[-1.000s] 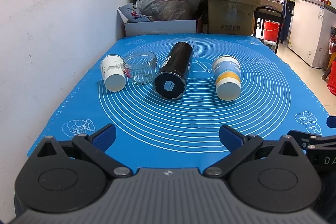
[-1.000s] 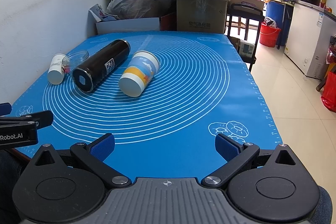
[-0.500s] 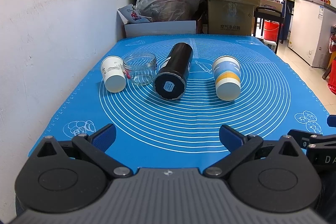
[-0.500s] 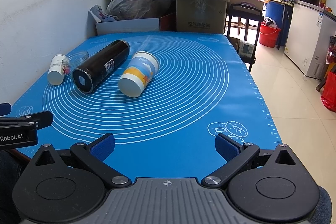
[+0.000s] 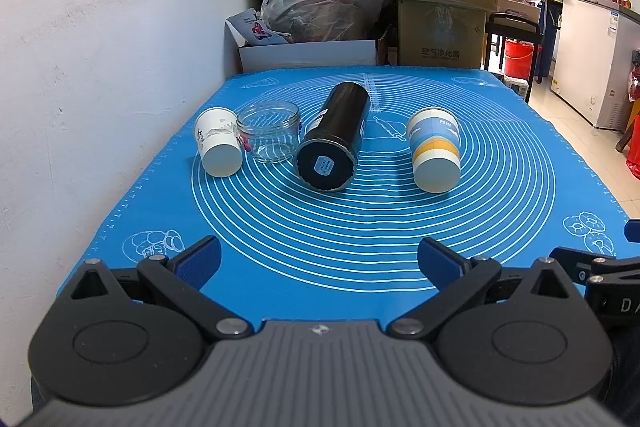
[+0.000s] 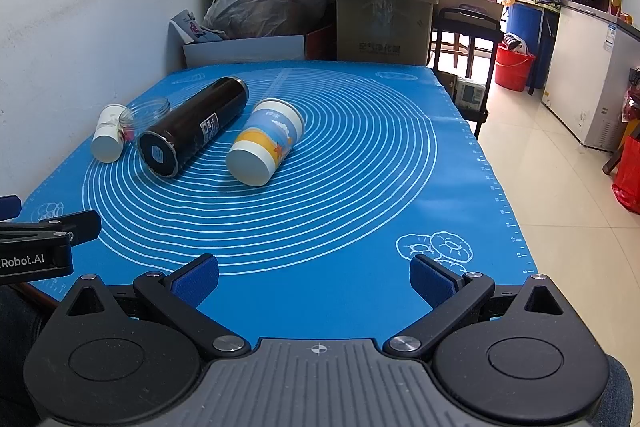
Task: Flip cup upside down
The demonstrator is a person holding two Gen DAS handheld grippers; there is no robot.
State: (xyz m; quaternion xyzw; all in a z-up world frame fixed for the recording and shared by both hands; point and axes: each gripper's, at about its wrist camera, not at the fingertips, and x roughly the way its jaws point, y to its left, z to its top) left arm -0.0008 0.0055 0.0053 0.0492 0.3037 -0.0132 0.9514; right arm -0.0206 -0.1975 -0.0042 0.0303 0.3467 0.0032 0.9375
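Both grippers, left (image 5: 319,259) and right (image 6: 314,279), are wide open and empty at the bench's near edge. The cup (image 5: 434,155) is lying on its side mid-mat (image 5: 360,239), right of the flask (image 5: 334,143).

The mat (image 5: 500,163) over the bench is bright blue, printed with white concentric rings and small white doughnut drawings. The cup (image 5: 434,151) lying on it is banded blue, white and orange-yellow, with a red star (image 6: 279,148) and a white base. The bottle (image 5: 336,139) is black with a blue sticker on its end. The small cup (image 5: 218,143) is white with faint markings. The jar (image 5: 269,131) is clear glass. Both tongs are black with blue pads (image 5: 199,261).
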